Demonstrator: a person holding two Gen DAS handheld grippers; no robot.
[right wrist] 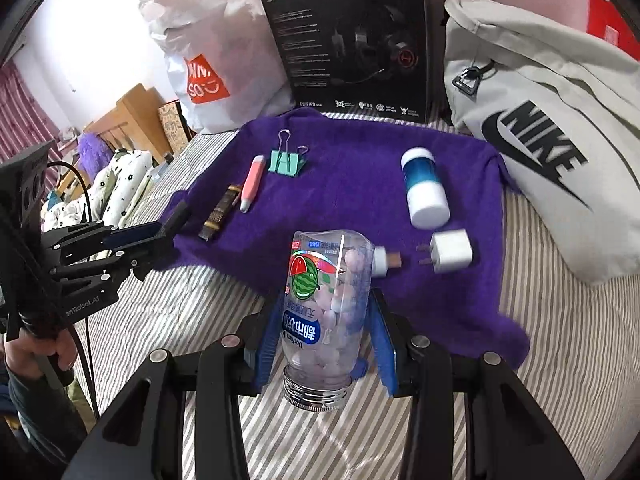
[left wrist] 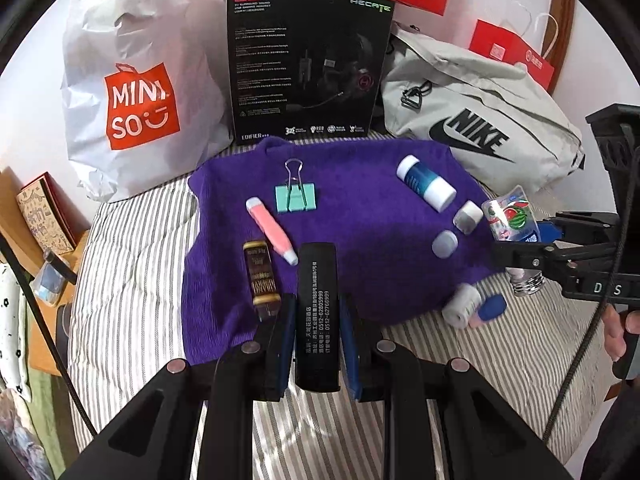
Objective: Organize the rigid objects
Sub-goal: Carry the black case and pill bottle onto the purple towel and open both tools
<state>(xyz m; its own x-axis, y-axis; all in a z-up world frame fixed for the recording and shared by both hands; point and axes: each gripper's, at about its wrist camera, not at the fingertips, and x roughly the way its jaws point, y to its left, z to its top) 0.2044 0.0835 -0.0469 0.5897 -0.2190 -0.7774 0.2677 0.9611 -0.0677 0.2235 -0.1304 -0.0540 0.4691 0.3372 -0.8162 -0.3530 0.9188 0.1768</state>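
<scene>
Clamped between the blue pads of the left gripper [left wrist: 317, 320], a black rectangular case [left wrist: 317, 316] printed with white characters runs lengthwise along the jaws, above the near edge of a purple cloth [left wrist: 360, 216] spread on a striped bed [left wrist: 132, 264]. On the cloth, left part: a brown-and-gold bar [left wrist: 262, 280], a pink-and-white tube [left wrist: 272, 231] just beside it, and a mint binder clip [left wrist: 295, 196] farther back. Right part: a blue bottle with white ends [left wrist: 426, 184], a white plug adapter [left wrist: 467, 217] and a small white cap-like piece [left wrist: 445, 243]. Off the cloth's right edge lie a white roll [left wrist: 461, 309] and a blue-and-pink item [left wrist: 490, 308], touching.

The right gripper [right wrist: 325, 340] grips a clear candy bottle [right wrist: 326, 312] with a watermelon label, held neck toward the camera, its threaded metal mouth uncapped, pale pieces inside; its jaws press both sides. The bottle hangs over the cloth's near edge.

Behind the cloth stand a white Miniso bag [left wrist: 132, 96], a black headset box [left wrist: 308, 64] and a grey Nike bag [left wrist: 480, 120]. A hand [right wrist: 32, 352] holds the left gripper's handle.
</scene>
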